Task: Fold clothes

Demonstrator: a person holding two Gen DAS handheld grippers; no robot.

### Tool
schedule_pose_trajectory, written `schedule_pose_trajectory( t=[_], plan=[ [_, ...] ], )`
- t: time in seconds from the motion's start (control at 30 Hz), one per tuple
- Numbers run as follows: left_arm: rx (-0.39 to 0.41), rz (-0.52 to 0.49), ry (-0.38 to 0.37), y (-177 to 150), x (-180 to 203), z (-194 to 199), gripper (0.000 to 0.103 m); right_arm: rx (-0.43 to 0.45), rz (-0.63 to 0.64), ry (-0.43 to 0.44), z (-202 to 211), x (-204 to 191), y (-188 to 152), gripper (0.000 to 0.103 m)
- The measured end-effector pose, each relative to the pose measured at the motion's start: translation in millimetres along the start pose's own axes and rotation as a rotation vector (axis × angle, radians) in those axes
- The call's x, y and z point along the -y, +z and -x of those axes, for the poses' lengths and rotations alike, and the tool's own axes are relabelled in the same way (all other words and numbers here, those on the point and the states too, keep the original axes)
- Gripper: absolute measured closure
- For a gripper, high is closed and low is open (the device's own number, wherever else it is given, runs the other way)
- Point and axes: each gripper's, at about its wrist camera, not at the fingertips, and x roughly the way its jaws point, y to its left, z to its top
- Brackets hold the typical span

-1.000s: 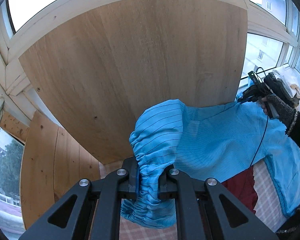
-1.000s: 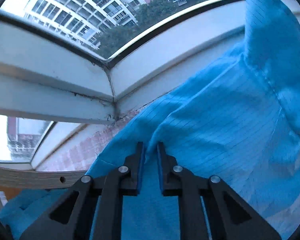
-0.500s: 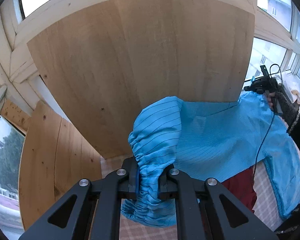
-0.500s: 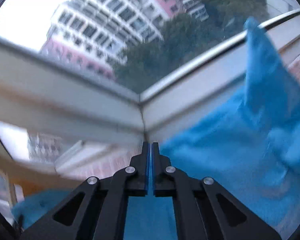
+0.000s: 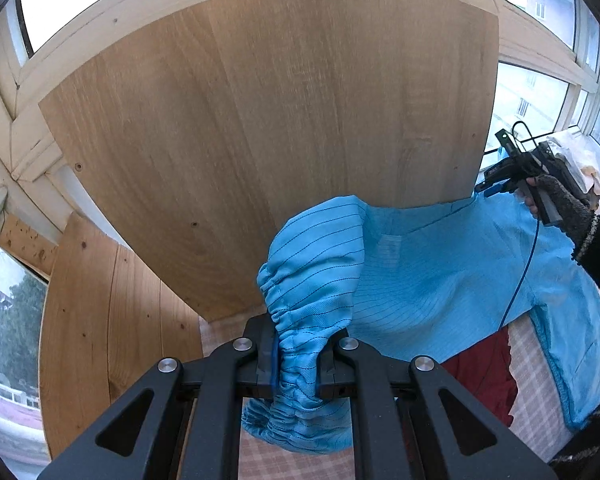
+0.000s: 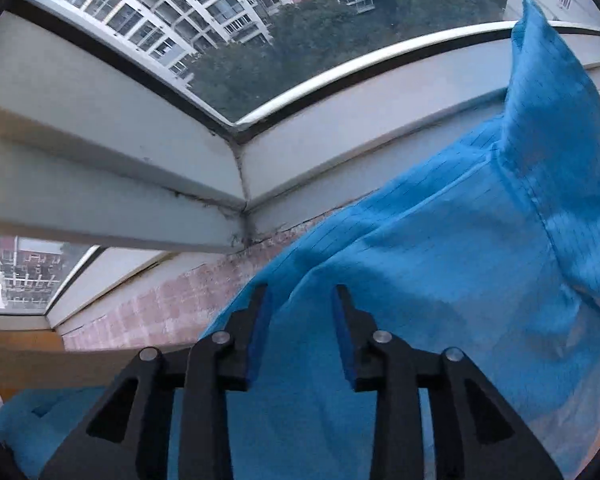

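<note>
Clearly mid-spread: left gripper clamped on blue garment cuff, held up for tension; right gripper w/ jaws apart over cloth, prob. regrasping.

The blue garment is thin, finely striped cloth; the board behind is matt, grained wood.

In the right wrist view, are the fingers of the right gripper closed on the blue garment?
No, the right gripper has its fingers spread apart, with the blue garment lying loose between them.
</note>
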Motion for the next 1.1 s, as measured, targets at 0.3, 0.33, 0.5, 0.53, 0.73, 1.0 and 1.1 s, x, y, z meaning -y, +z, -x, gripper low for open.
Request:
schedule_pose_trajectory(
  t=[0.3, 0.33, 0.5, 0.53, 0.73, 1.0, 1.1],
  plan=[
    [0.000, -0.002, -0.007, -3, 0, -3, 0.093, -0.012, 0.021, -0.027, -5, 6, -3, 0.096],
    [0.001, -0.001, -0.008, -4, 0, -2, 0.093, -0.026, 0.030, -0.016, -6, 10, -6, 0.102],
    [0.009, 0.003, -0.021, -8, 0, 3, 0.093, 0.042, 0.014, 0.091, 24, 33, -13, 0.102],
    [0.011, 0.004, -0.025, -9, 0, 6, 0.093, 0.077, 0.014, 0.112, 37, 37, -13, 0.103],
    [0.039, 0.004, -0.046, -4, 1, 22, 0.093, 0.197, 0.011, 0.150, 79, 62, -4, 0.102],
    [0.004, 0.051, -0.080, 9, -6, 2, 0.093, 0.114, 0.022, 0.118, 25, 60, -8, 0.097],
    [-0.001, 0.060, -0.098, 15, -8, -2, 0.093, 0.159, 0.015, 0.152, 46, 75, -25, 0.096]
  ],
)
